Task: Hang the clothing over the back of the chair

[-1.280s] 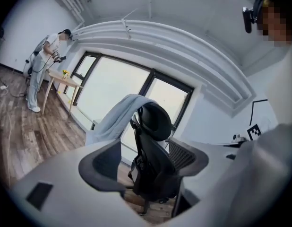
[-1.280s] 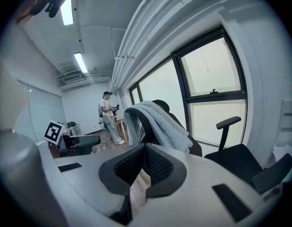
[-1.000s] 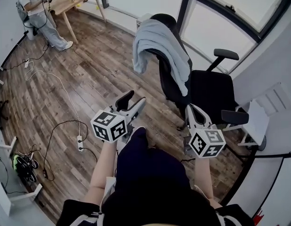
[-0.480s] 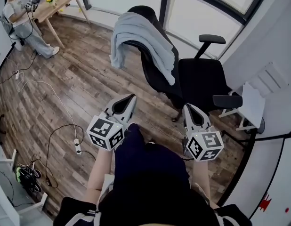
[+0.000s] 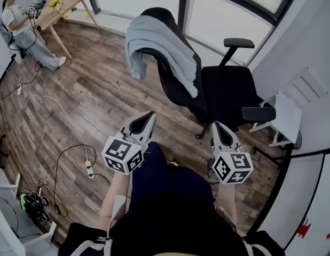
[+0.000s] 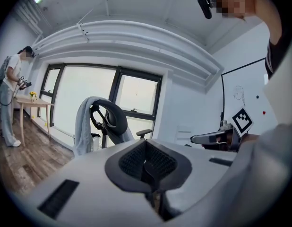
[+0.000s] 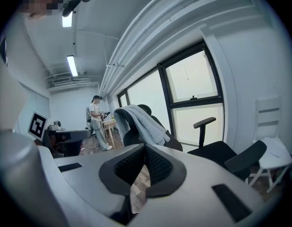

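A light grey garment (image 5: 162, 44) lies draped over the back of a black office chair (image 5: 229, 92), with a sleeve hanging down on its left side. Both grippers are held near my body, well short of the chair and touching nothing. My left gripper (image 5: 147, 118) is shut and empty, its pads pressed together in the left gripper view (image 6: 145, 149). My right gripper (image 5: 217, 128) also looks shut and empty (image 7: 145, 148). The left gripper view shows the garment (image 6: 82, 124) on the chair (image 6: 110, 122). It hangs far ahead in the right gripper view too (image 7: 143, 122).
A person (image 5: 23, 28) stands at a wooden table (image 5: 61, 9) at the far left. Cables and a power strip (image 5: 90, 165) lie on the wooden floor. A white rack (image 5: 287, 129) stands by the wall to the right of the chair. Large windows (image 5: 234, 9) are behind the chair.
The left gripper's jaws were apart a second ago and are now together, with nothing between them. Both grippers have shifted slightly. The garment stays on the chair back.
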